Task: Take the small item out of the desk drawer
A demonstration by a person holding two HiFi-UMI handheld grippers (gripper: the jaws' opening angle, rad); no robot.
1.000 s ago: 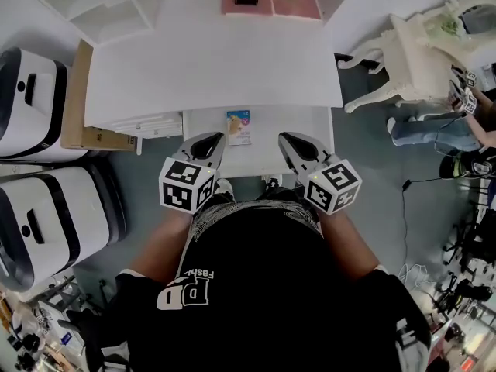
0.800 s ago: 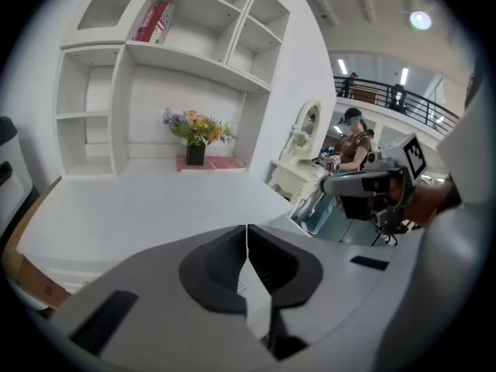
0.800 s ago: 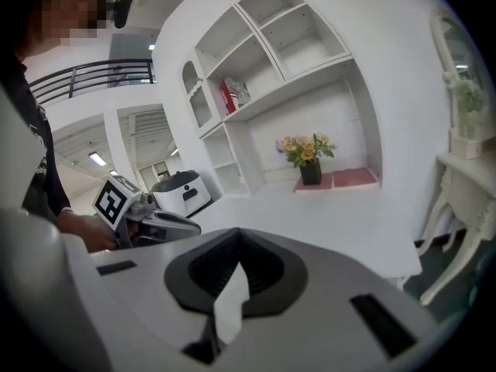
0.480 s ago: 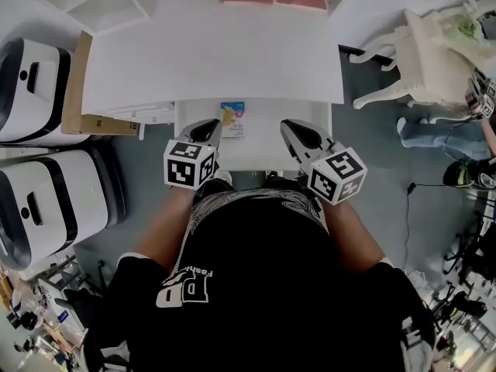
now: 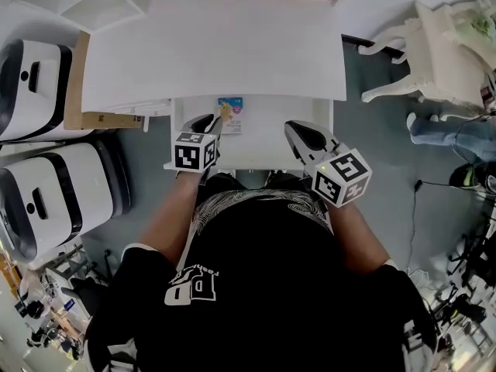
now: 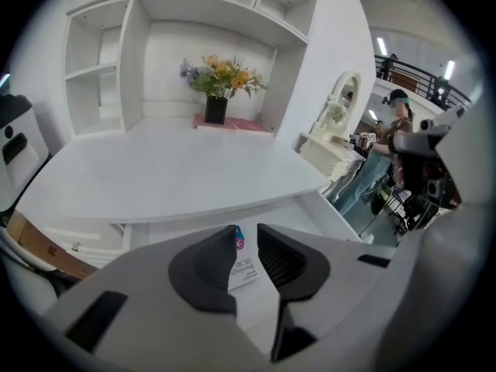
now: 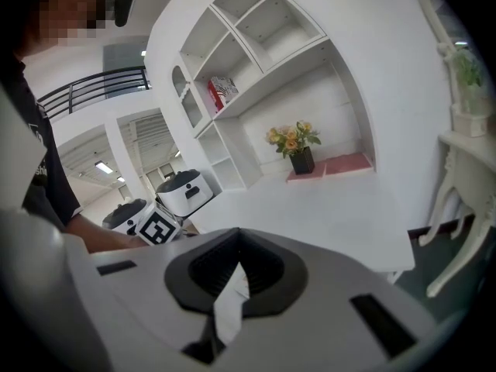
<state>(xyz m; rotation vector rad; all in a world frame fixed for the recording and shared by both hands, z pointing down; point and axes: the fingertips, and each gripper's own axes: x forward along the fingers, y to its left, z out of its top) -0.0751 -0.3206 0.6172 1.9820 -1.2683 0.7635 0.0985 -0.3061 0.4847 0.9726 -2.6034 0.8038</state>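
Left gripper (image 6: 247, 245) jaws just cracked open, nothing gripped yet, over packet (image 5: 232, 115) in open drawer (image 5: 271, 139), upper centre. Right gripper (image 7: 236, 242) shut, empty. Grab pending.

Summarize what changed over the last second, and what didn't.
The left gripper dropped forward from the front edge of the drawer to the small packet. Its jaws have just been opening, with the packet ahead of the gap, not gripped. Unchanged: small packet flat in the open drawer, right gripper shut over the drawer's right side.
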